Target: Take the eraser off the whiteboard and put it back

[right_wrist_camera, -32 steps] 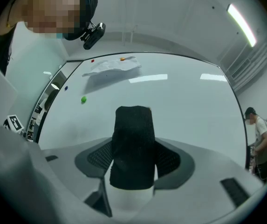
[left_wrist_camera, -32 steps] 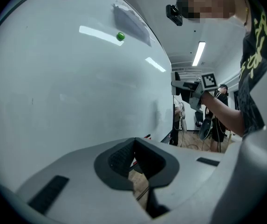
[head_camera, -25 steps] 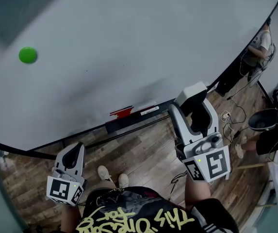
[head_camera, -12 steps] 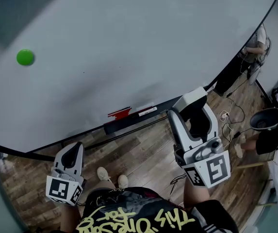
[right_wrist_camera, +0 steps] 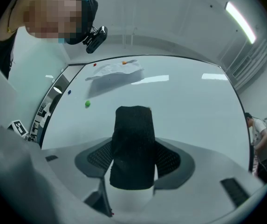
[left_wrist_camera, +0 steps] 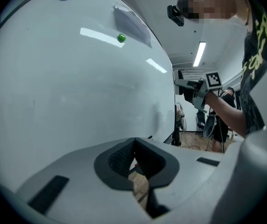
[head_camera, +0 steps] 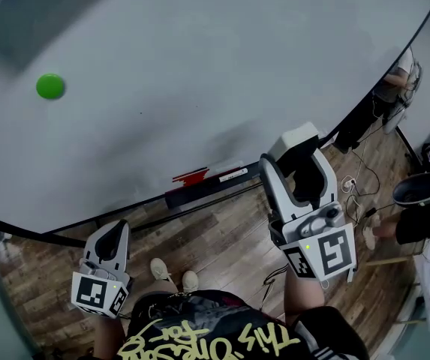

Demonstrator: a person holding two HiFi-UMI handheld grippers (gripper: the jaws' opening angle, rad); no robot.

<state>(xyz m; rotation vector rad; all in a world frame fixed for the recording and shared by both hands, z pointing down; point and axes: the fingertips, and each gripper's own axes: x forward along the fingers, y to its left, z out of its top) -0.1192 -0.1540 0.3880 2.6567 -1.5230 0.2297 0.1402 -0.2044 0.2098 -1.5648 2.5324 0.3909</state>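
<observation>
Right claw (right_wrist_camera: 133, 164) clamps eraser (right_wrist_camera: 132, 139); left gripper view alone shows left claw (left_wrist_camera: 134, 160) closed.

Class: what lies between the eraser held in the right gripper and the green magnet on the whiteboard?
Nothing. In the right gripper view, only bare whiteboard runs from the eraser in the right gripper to the green magnet.
</observation>
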